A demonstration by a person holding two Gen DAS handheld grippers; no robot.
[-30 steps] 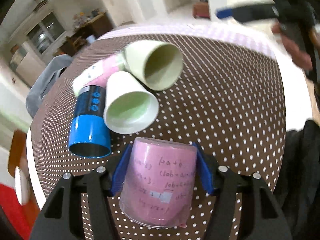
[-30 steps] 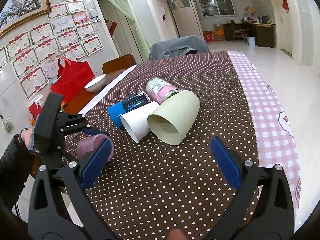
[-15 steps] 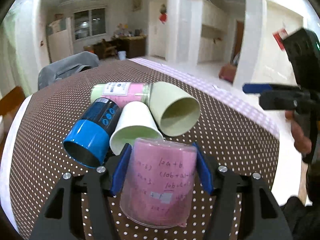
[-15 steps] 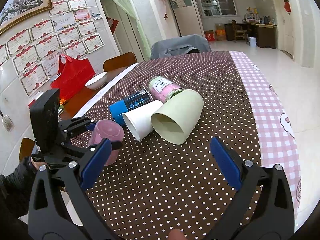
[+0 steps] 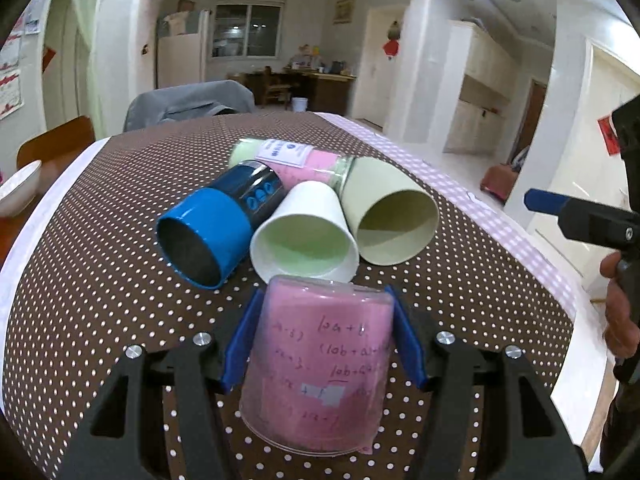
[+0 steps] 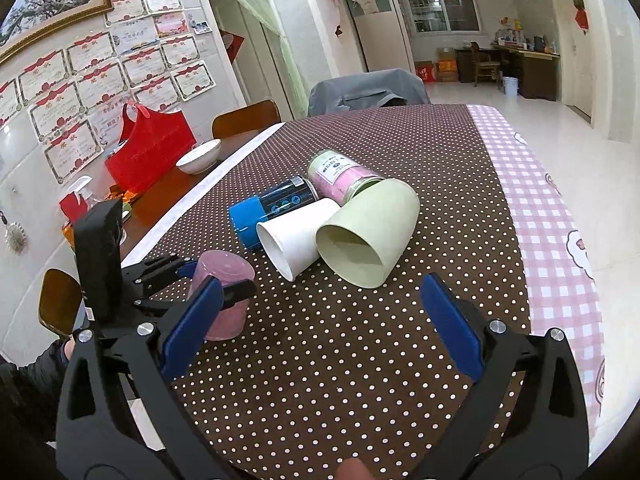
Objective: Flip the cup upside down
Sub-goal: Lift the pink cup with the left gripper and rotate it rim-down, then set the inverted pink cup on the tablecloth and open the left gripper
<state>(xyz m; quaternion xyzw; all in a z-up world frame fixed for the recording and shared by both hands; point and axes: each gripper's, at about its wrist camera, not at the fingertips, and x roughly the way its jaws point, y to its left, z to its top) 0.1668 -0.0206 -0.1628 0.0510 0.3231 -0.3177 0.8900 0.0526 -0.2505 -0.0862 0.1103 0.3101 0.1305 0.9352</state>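
A desk [image 6: 400, 360] draped in a brown cloth with white polka dots fills both views, with a pink-and-white checked strip [image 6: 552, 240] along its right edge. Near its middle a cluster of containers lies on its side: a pale green cup [image 6: 368, 236] touching a white paper cup [image 6: 298, 236], a blue-and-black cylinder [image 6: 272, 206] just beside that, and a pink jar with a white label [image 6: 340, 176] behind them. The left gripper [image 5: 320, 336] is clamped on a translucent pink plastic cup with handwritten lettering [image 5: 320, 364]; its blue pads [image 5: 404, 340] press both sides. In the right wrist view this cup [image 6: 222, 300] stands mouth down, wider end at the cloth, near the desk's left edge; whether it touches the cloth I cannot tell. The right gripper [image 6: 320, 328] is spread wide and holds nothing, above the near part of the desk.
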